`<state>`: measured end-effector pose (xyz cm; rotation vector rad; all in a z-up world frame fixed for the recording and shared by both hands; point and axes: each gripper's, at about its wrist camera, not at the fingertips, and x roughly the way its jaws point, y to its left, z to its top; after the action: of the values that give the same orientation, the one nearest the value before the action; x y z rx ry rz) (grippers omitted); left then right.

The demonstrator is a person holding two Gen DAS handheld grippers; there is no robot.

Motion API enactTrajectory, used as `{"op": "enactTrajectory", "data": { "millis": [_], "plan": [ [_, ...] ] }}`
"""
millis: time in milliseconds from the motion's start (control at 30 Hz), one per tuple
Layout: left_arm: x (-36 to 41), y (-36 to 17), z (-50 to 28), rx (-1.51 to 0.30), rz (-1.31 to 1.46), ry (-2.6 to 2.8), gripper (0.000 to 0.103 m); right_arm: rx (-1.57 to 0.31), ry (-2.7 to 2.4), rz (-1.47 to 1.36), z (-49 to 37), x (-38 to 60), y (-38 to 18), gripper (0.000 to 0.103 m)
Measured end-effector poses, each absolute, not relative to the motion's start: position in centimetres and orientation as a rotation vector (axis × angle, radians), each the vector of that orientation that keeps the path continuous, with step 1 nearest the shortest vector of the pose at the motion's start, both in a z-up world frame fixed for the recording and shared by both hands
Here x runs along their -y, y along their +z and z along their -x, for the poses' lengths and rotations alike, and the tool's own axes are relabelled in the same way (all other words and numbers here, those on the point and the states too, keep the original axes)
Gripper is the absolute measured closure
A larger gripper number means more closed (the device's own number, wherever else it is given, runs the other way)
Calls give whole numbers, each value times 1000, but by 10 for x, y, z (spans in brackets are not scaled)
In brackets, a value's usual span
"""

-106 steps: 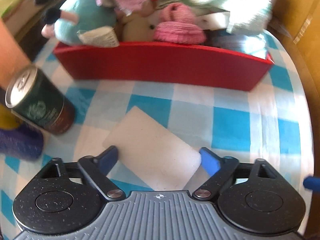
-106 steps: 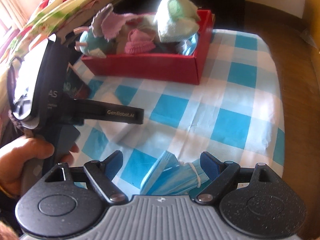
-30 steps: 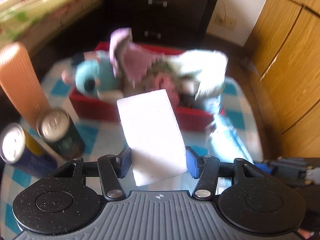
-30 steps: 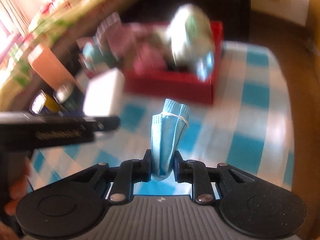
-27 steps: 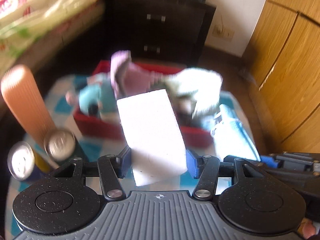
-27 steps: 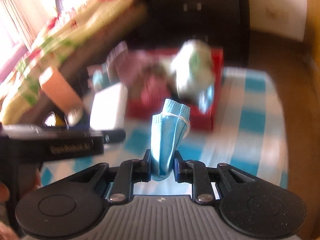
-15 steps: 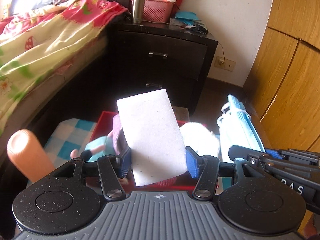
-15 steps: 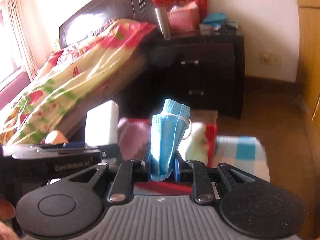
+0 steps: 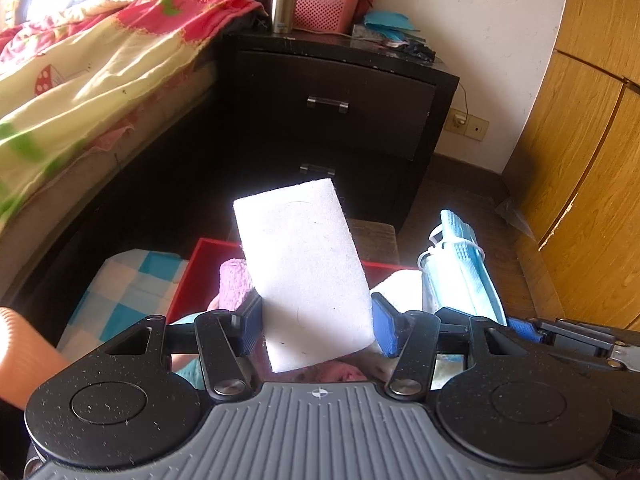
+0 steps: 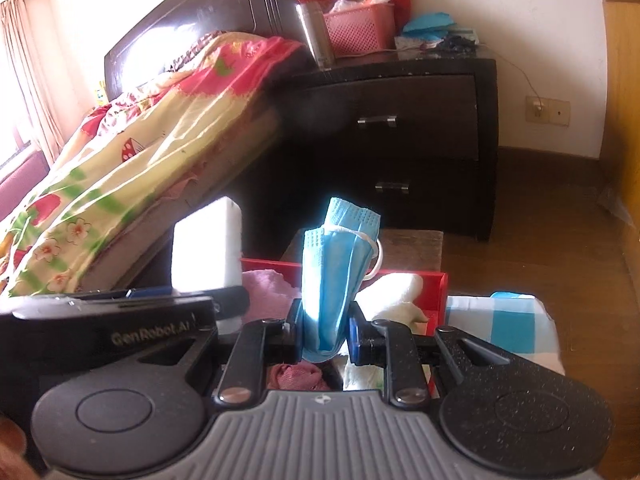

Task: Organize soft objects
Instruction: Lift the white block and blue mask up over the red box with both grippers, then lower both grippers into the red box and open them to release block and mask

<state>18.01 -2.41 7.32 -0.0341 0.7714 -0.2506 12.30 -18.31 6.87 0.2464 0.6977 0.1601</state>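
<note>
Left gripper (image 9: pixel 316 330), lower centre, tilted downward, clamped on a white rectangular foam sponge (image 9: pixel 304 268) standing upright. Right gripper (image 10: pixel 323 334) alongside (same tilt), pinched tight on a folded blue pleated face mask (image 10: pixel 336 276). Red open box (image 10: pixel 434 292) of soft things just beyond both, mid-frame.
</note>
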Motion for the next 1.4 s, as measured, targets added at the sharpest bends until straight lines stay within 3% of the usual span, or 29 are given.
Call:
{"op": "enactTrajectory", "data": {
  "millis": [267, 433, 533, 1400],
  "plan": [
    [21, 58, -197, -803, 42, -241, 42, -711, 132, -221, -139, 181, 52, 97],
    [13, 57, -202, -811, 90, -233, 32, -717, 112, -251, -141, 190, 48, 76],
    [11, 58, -202, -811, 123, -237, 25, -720, 112, -266, -140, 193, 48, 69],
    [5, 97, -152, -751, 119, -240, 25, -655, 56, -286, -94, 209, 90, 67]
  ]
}}
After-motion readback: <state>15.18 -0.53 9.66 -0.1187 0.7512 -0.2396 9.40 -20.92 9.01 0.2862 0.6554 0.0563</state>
